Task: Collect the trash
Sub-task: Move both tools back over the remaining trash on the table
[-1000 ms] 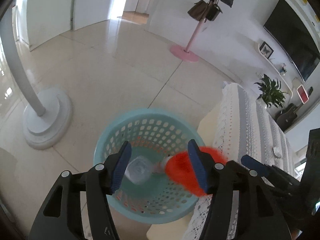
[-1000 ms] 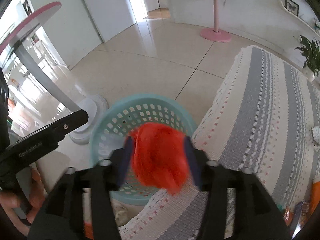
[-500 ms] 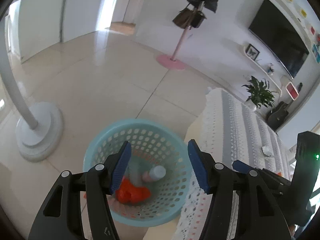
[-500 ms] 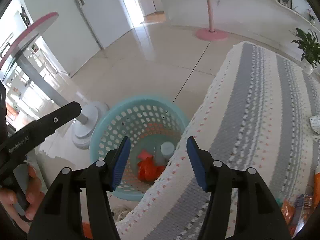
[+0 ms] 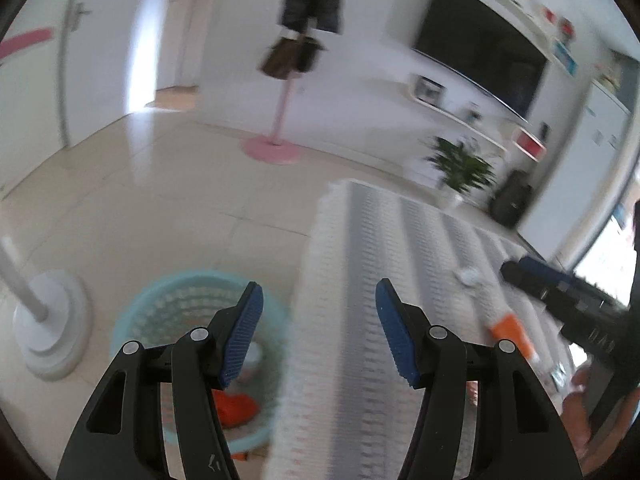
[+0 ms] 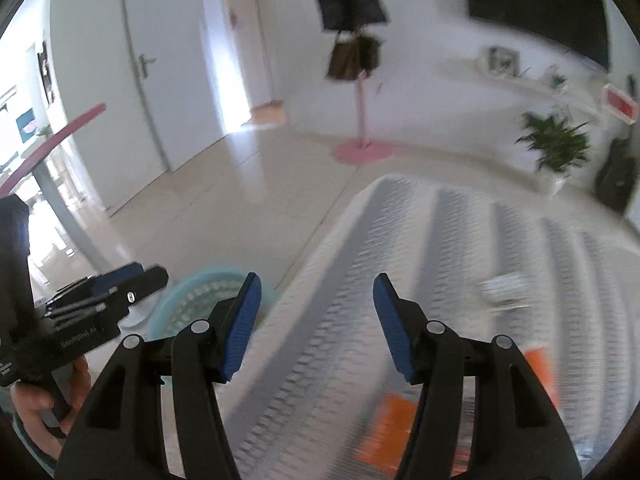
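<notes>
basket [image 5: 168, 296] duty looks finished for this piece: a second ago the right gripper [image 6: 316, 324] carried a red crumpled wrapper above the teal laundry-style basket, and now that red wrapper [image 5: 236, 406] lies in the basket bottom, seen behind the left finger of the left gripper [image 5: 320, 332]. both cameras have since swung up and away toward the striped cloth on the table [image 5: 360, 260], and the views are smeared by motion.

right fingers [image 6: 240, 320] stand spread wide and carry nothing; the left fingers [image 5: 394, 332] are likewise released with only cloth and floor between them.

more trash waits on the table. in the right wrist view an orange packet [image 6: 384, 432] lies just below and between the right fingers, and a small white scrap [image 6: 504, 284] sits beyond the right finger. in the left wrist view an orange-and-white packet [image 5: 508, 328] lies off to the right of the left fingers, near the other gripper's tip.

one piece is collected, and the next pickup is probably the orange packet nearest the right fingers.
</notes>
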Tool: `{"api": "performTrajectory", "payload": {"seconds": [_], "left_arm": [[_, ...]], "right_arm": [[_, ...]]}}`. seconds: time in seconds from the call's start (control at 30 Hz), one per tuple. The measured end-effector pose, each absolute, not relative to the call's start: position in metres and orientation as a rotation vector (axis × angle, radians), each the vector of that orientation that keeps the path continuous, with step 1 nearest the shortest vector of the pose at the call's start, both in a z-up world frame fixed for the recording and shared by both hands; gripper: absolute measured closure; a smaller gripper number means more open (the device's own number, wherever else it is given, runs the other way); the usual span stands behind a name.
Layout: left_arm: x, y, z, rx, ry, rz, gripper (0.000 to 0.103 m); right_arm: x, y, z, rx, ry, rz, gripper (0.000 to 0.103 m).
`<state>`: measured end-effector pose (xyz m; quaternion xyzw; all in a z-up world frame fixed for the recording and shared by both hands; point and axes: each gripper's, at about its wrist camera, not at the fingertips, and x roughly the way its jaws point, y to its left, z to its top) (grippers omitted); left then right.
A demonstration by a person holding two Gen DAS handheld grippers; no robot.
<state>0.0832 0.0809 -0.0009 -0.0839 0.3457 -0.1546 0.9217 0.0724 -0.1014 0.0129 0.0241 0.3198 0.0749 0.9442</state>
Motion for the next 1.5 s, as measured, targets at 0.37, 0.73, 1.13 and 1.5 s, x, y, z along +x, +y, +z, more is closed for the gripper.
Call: {"api": "performTrajectory", "payload": {"seconds": [0.37,0.73,1.13,1.5], "left_arm": [[0.067,-0.064,-0.061,-0.017,0.967,-0.639,0.046],[0.057,-0.120,-0.097,0.111,1.030,-0.633,0.058],[0.057,-0.106,-0.085,0.056,1.011,-0.663,0.101],[0.057,-0.088,-0.067,0.043,1.004,-0.741,0.101]], "right_arm": [[-0.038,-0.217,0.017,0.003,0.609,-0.116,0.048],[-0.111,-0.266,-0.075,0.044,0.806,-0.105,0.039],[-0.117,-0.247,-0.118,-0.037,0.923,-0.014,0.027],[-0.107,-0.247,-0.123,-0.070,0.946,-0.045,0.036]]}}
